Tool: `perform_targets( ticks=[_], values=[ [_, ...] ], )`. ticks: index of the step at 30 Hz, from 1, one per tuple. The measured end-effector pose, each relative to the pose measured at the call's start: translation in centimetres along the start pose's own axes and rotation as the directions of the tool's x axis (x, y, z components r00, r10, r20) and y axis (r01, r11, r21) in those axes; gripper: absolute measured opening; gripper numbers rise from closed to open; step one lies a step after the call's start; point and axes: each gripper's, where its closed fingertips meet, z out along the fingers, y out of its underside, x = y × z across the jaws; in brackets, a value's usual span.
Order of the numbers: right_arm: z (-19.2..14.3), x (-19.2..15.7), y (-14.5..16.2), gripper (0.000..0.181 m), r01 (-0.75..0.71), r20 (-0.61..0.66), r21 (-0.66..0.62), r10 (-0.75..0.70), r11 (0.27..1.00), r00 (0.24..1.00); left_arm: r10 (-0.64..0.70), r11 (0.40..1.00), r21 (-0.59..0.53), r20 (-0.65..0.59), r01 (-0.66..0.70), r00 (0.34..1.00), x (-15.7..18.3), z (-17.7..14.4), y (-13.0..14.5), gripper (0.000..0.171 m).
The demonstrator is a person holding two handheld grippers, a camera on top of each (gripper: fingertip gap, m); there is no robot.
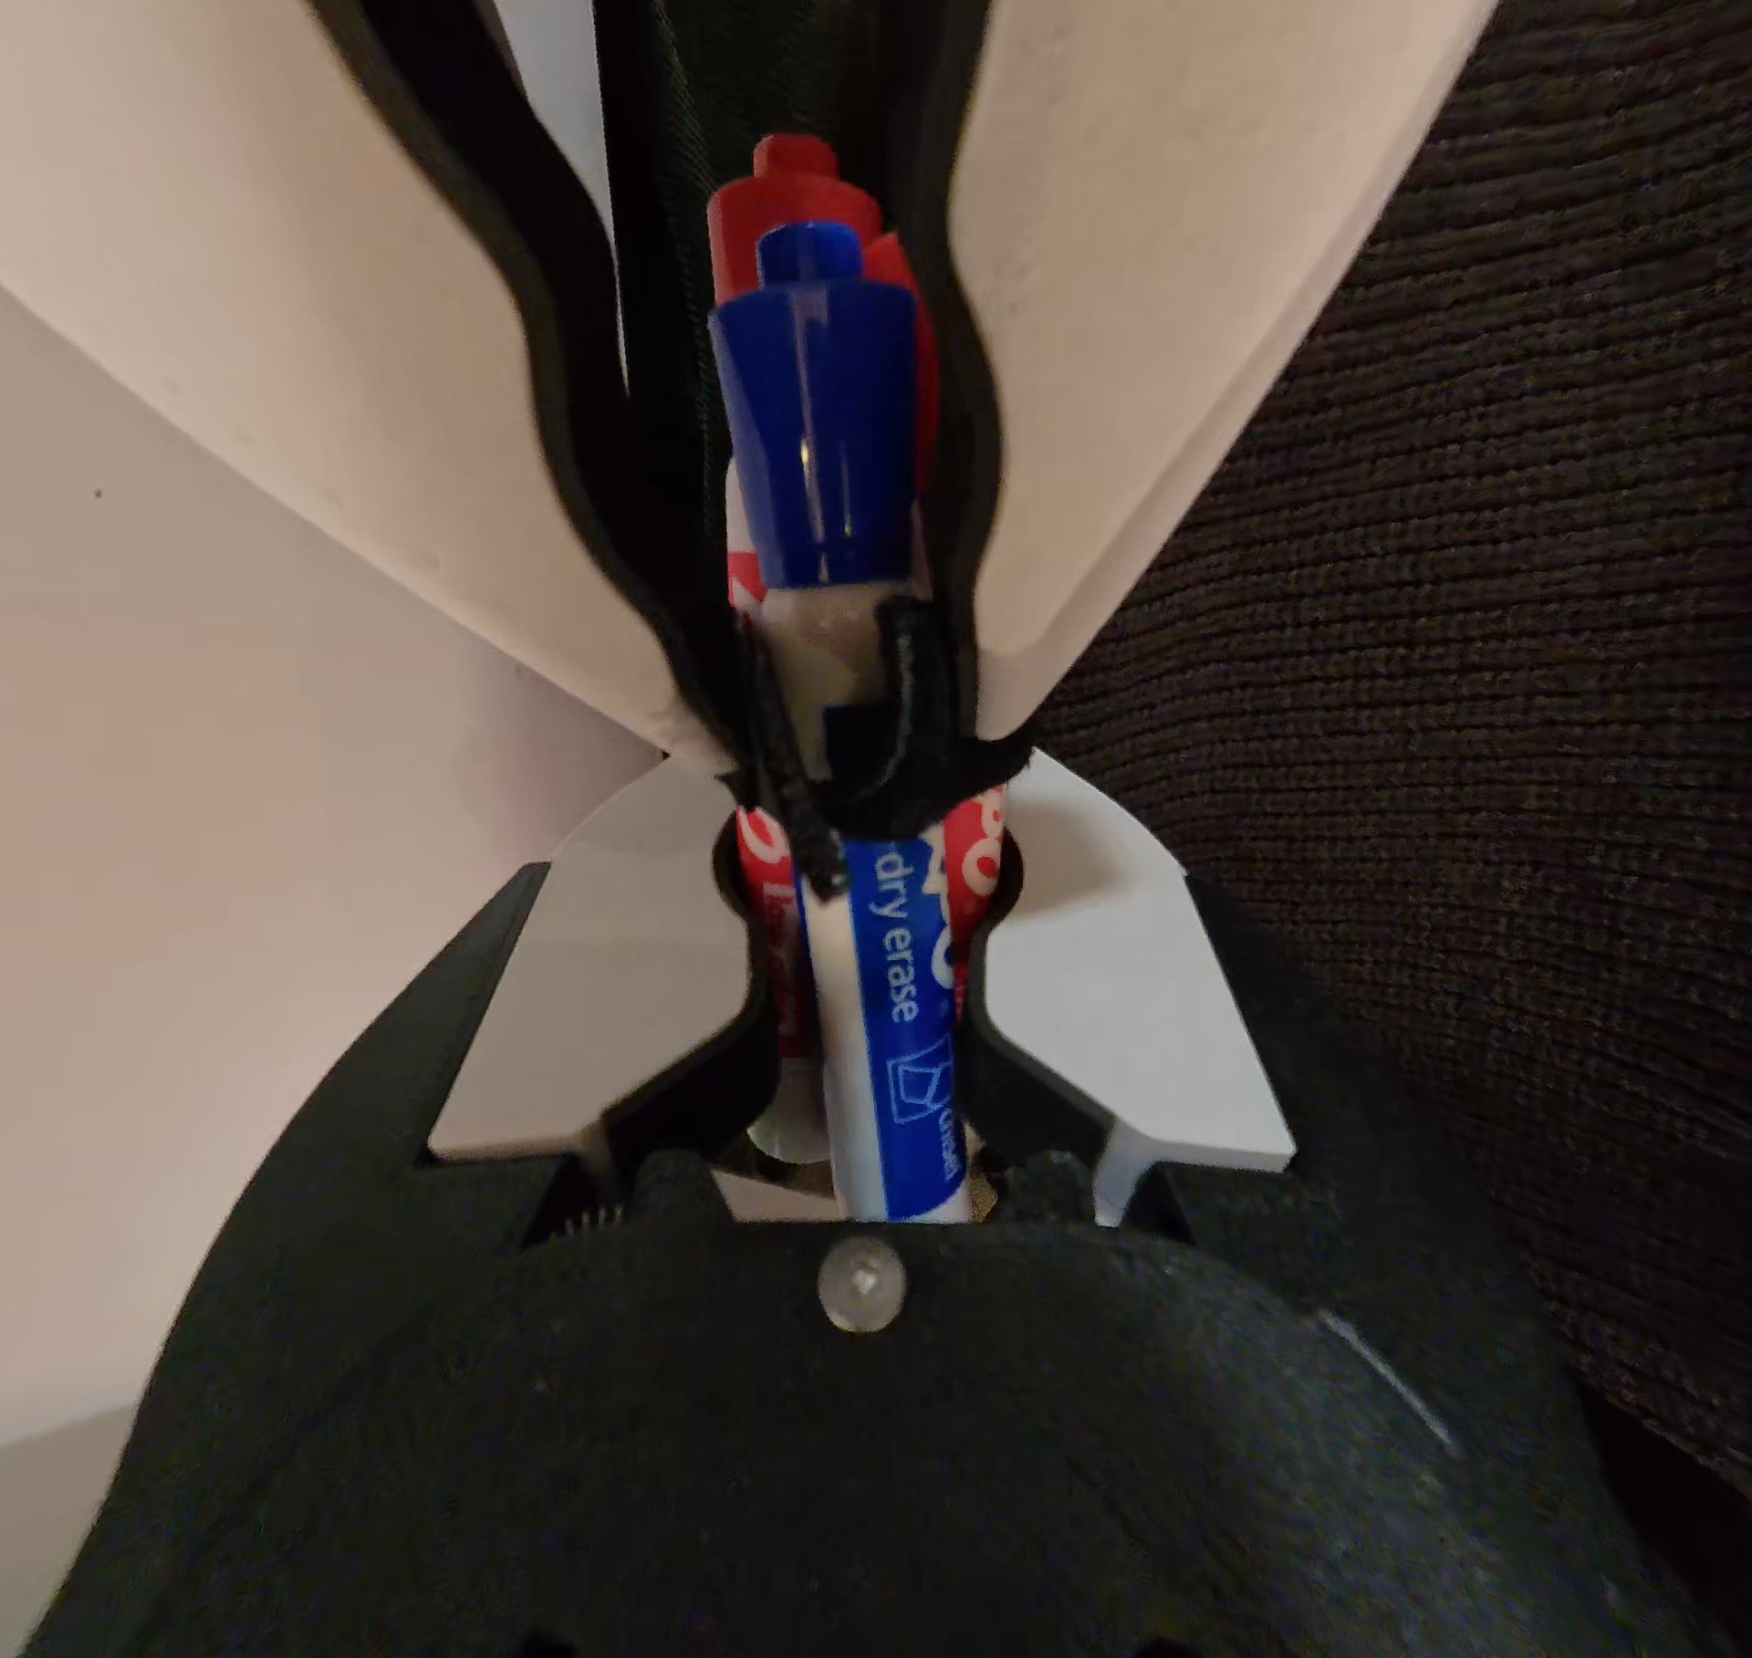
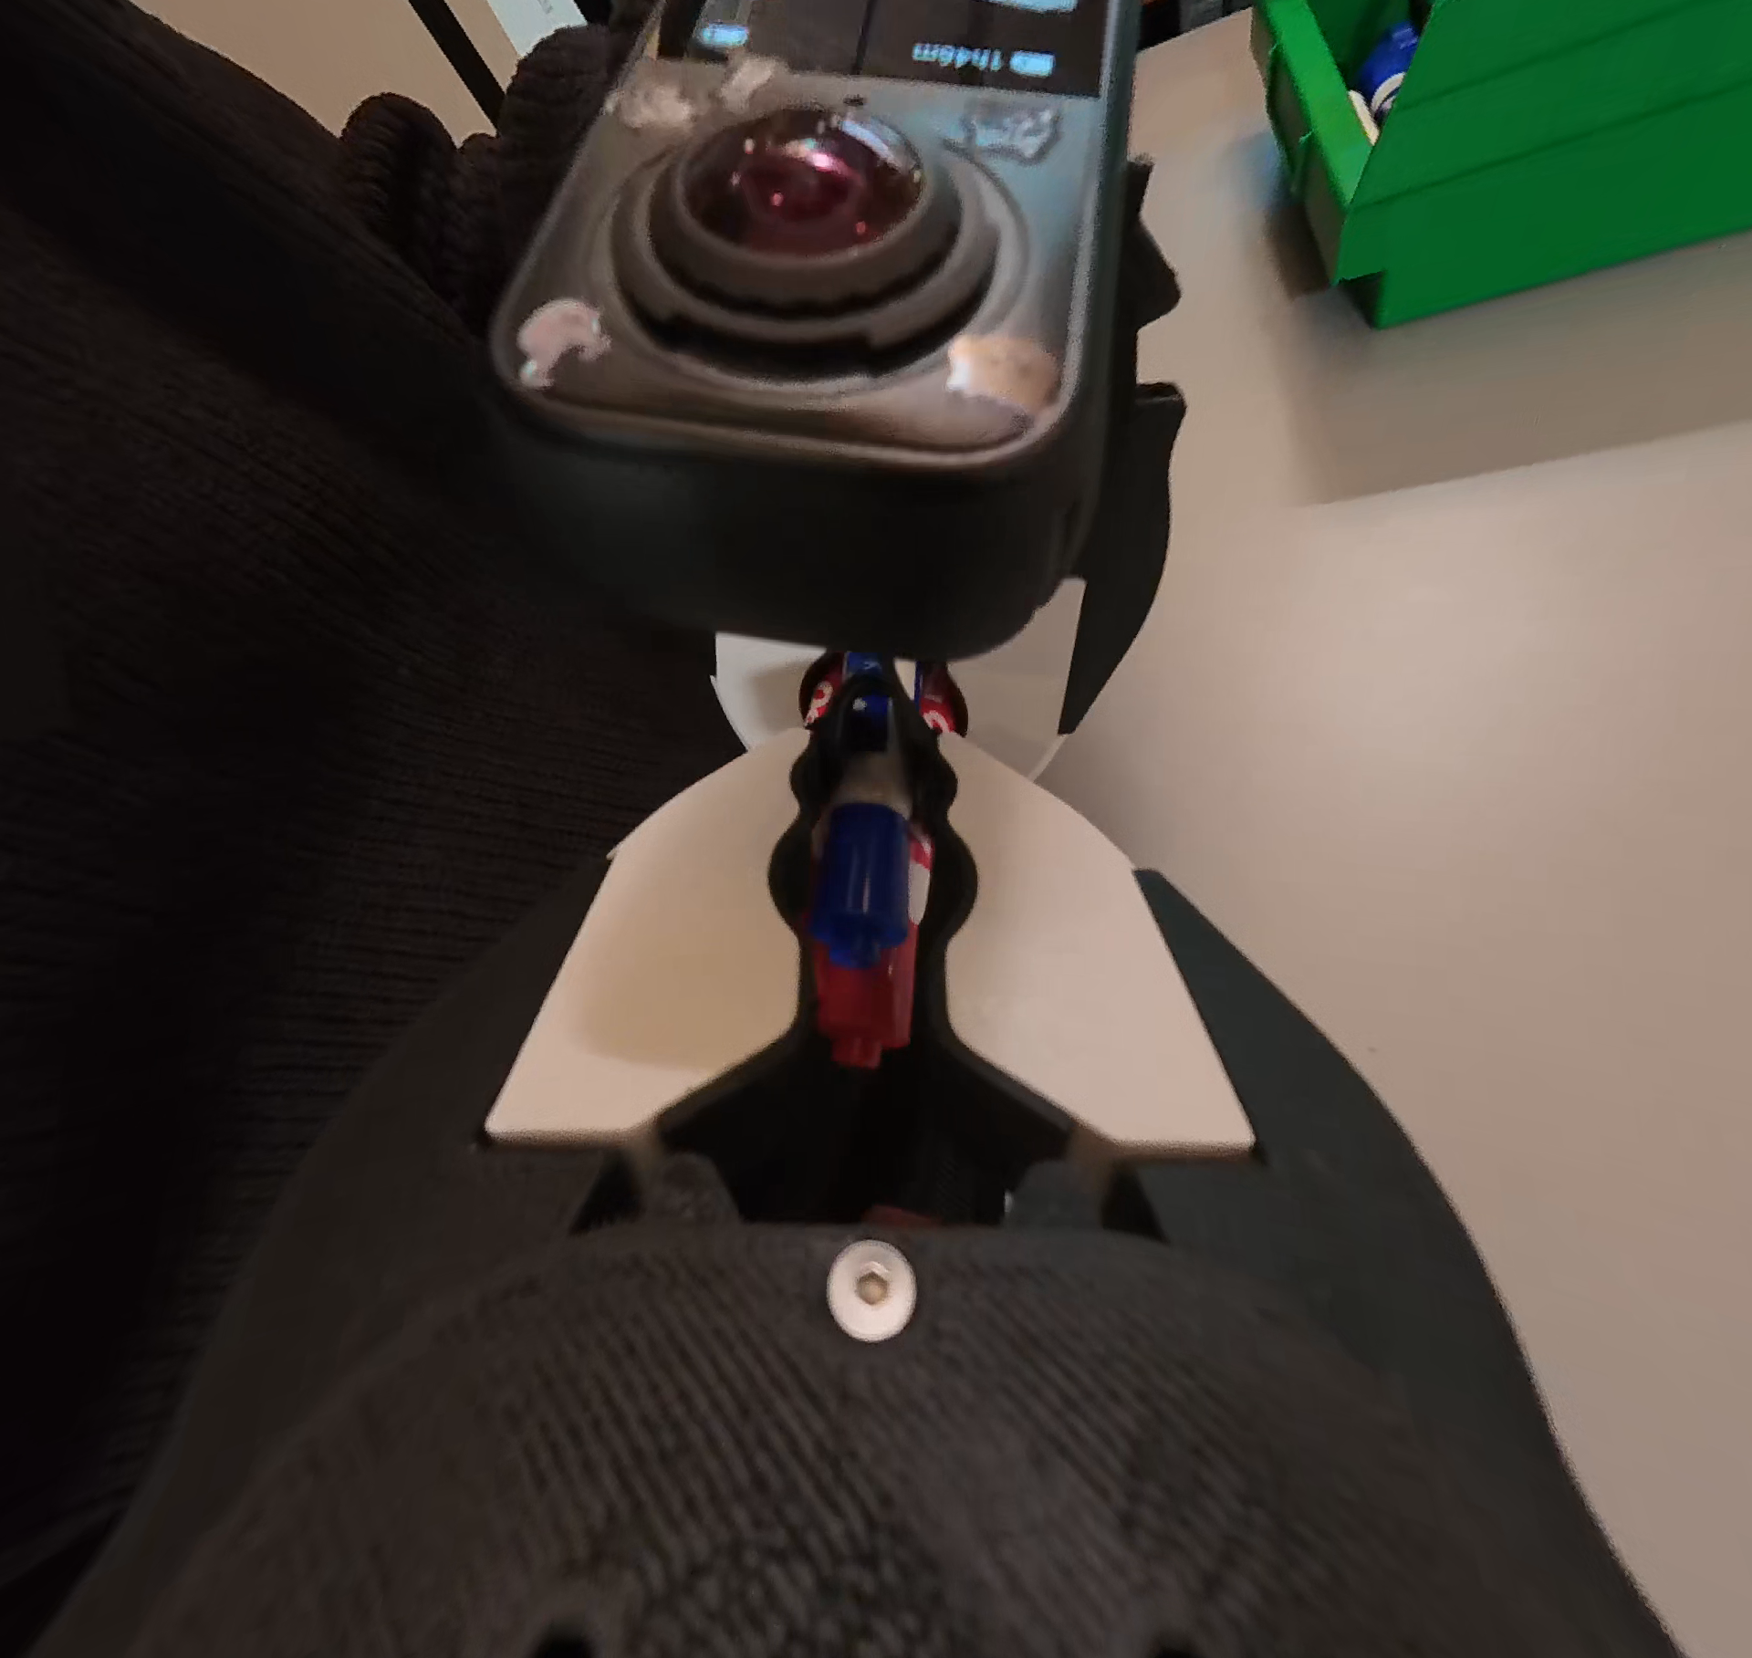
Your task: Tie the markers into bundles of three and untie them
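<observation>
My left gripper [image 1: 867, 821] is shut on a bundle of dry-erase markers: a blue-capped one [image 1: 825, 437] on top and red ones [image 1: 787, 219] beneath. Their cap ends reach into a black fabric pouch [image 1: 664, 285], whose black cord loop [image 1: 901, 712] hangs at the opening. My right gripper [image 2: 872, 778] faces the left one and is shut on the pouch [image 2: 853, 1129] around the blue cap [image 2: 858, 892] and red caps [image 2: 858, 1010]. The two grippers' fingertips nearly touch. The left gripper [image 2: 877, 693] shows just beyond in the right wrist view. The pouch's far end is hidden.
A green plastic bin [image 2: 1517, 143] holding a blue and white item stands at the far right on the grey table [image 2: 1422, 759]. A person's dark knit sleeve [image 2: 237, 570] fills the left. The left gripper's camera [image 2: 806, 219] looms close above.
</observation>
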Motion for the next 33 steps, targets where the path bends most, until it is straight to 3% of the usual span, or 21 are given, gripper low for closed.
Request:
perform_targets(
  ticks=[19, 33],
  values=[
    [0.7, 0.1, -0.2, 0.021, -0.057, 0.052, 0.061, 0.054, 0.996, 0.997, -0.008, 0.999, -0.050, 0.040, 0.010, 0.999, -0.4, 0.3, 0.4, 0.041],
    [-1.4, 3.9, -2.1, 0.008, -0.017, -0.129, 0.220, 0.046, 0.975, 0.990, 0.019, 0.994, -0.113, 0.095, -0.008, 0.995, -4.5, -1.6, -0.4, 0.044]
  ],
)
